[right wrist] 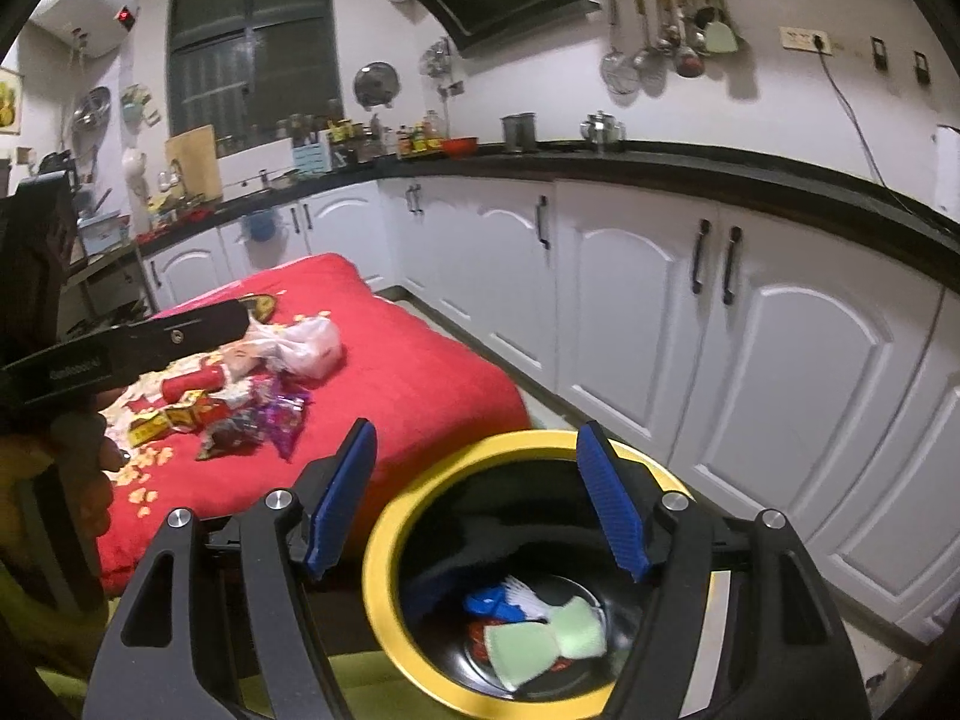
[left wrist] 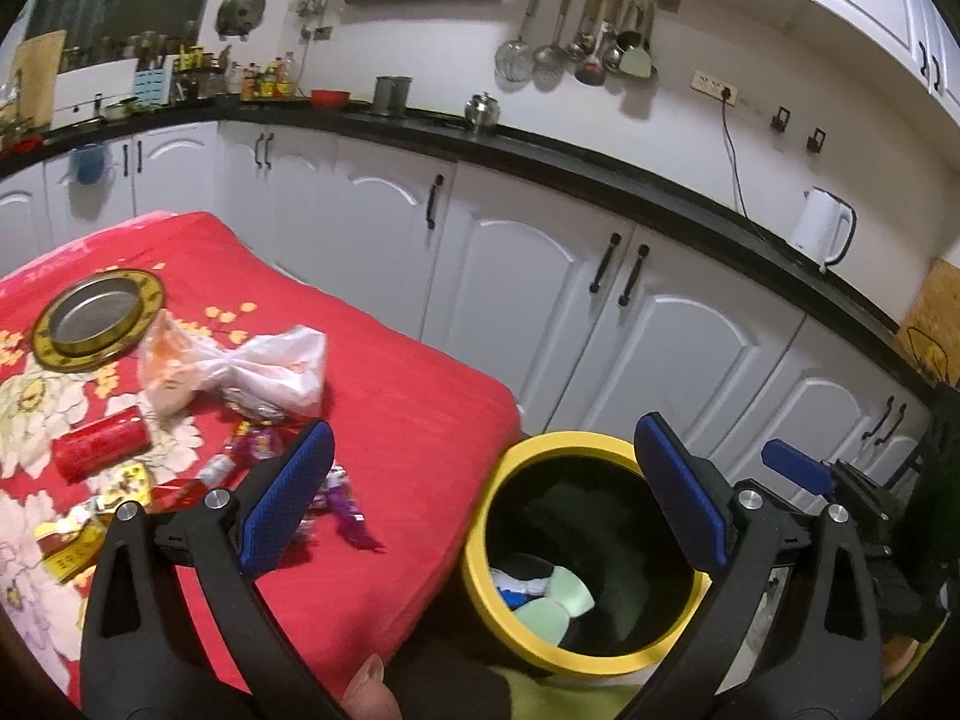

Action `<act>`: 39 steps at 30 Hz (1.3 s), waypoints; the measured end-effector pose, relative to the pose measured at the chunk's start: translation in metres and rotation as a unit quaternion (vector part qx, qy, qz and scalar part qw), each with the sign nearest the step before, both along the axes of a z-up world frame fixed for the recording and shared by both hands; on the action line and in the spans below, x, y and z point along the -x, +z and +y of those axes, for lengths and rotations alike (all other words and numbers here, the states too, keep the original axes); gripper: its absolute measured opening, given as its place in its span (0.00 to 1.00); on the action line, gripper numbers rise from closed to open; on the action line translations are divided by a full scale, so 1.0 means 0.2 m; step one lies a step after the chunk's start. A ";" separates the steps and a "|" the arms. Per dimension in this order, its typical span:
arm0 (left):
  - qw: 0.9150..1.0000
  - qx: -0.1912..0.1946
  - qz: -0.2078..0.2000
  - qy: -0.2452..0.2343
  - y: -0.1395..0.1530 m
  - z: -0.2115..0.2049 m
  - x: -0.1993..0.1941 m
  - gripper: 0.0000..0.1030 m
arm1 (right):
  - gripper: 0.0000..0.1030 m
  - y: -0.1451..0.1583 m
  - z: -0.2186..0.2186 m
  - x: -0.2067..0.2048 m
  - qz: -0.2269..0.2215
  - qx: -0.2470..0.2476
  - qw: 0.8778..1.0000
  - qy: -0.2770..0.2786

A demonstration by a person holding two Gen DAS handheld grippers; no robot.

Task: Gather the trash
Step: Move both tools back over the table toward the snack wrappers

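Observation:
A black bin with a yellow rim (left wrist: 564, 443) (right wrist: 379, 570) stands on the floor by the table's near corner. Green and blue wrappers (right wrist: 540, 642) lie at its bottom. On the red tablecloth (left wrist: 420, 420) sit a crumpled white plastic bag (left wrist: 258, 366) (right wrist: 306, 342), a red can (left wrist: 102, 444) (right wrist: 192, 384), purple wrappers (left wrist: 336, 492) (right wrist: 282, 414) and yellow wrappers (left wrist: 78, 534) (right wrist: 162, 426). My left gripper (left wrist: 486, 492) is open and empty, between the table edge and the bin. My right gripper (right wrist: 477, 504) hangs open and empty over the bin's mouth.
A gold-rimmed metal plate (left wrist: 96, 318) lies at the table's far left. White cabinets (right wrist: 750, 372) under a black counter (left wrist: 600, 168) run behind the bin, with a narrow strip of floor between. A white kettle (left wrist: 822, 228) stands on the counter.

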State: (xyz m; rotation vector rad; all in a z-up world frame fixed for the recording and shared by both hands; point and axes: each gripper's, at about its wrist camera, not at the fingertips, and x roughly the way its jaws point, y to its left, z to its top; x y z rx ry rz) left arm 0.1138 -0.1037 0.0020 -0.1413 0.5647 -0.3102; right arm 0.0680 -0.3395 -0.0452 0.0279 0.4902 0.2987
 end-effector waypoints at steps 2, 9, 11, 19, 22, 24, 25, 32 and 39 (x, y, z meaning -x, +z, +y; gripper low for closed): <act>1.000 0.002 -0.002 0.008 0.00 0.05 0.01 0.89 | 0.65 0.02 0.06 0.00 -0.003 0.004 1.000 0.011; 0.999 0.006 -0.005 0.035 0.00 0.21 0.05 0.89 | 0.65 0.07 0.24 -0.02 -0.012 0.013 0.999 0.049; 0.999 0.004 -0.006 0.042 0.00 0.26 0.06 0.89 | 0.65 0.08 0.30 -0.02 -0.013 0.016 0.998 0.060; 0.997 -0.004 -0.008 0.075 0.02 0.46 0.07 0.89 | 0.65 0.12 0.50 -0.04 -0.015 0.024 0.994 0.103; 0.996 -0.010 -0.011 0.090 0.04 0.55 0.08 0.89 | 0.65 0.12 0.55 -0.05 -0.014 0.026 0.993 0.113; 0.995 -0.015 -0.011 0.099 0.05 0.60 0.09 0.89 | 0.65 0.12 0.59 -0.07 -0.011 0.025 0.992 0.122; 0.994 -0.017 -0.011 0.105 0.05 0.63 0.09 0.89 | 0.65 0.11 0.61 -0.07 -0.009 0.026 0.992 0.124; 0.991 -0.035 -0.003 0.130 0.06 0.83 0.10 0.89 | 0.65 0.08 0.73 -0.13 0.006 0.033 0.988 0.149; 0.990 -0.065 0.019 0.127 -0.02 0.96 0.09 0.89 | 0.58 0.01 0.84 -0.22 0.030 0.047 0.985 0.163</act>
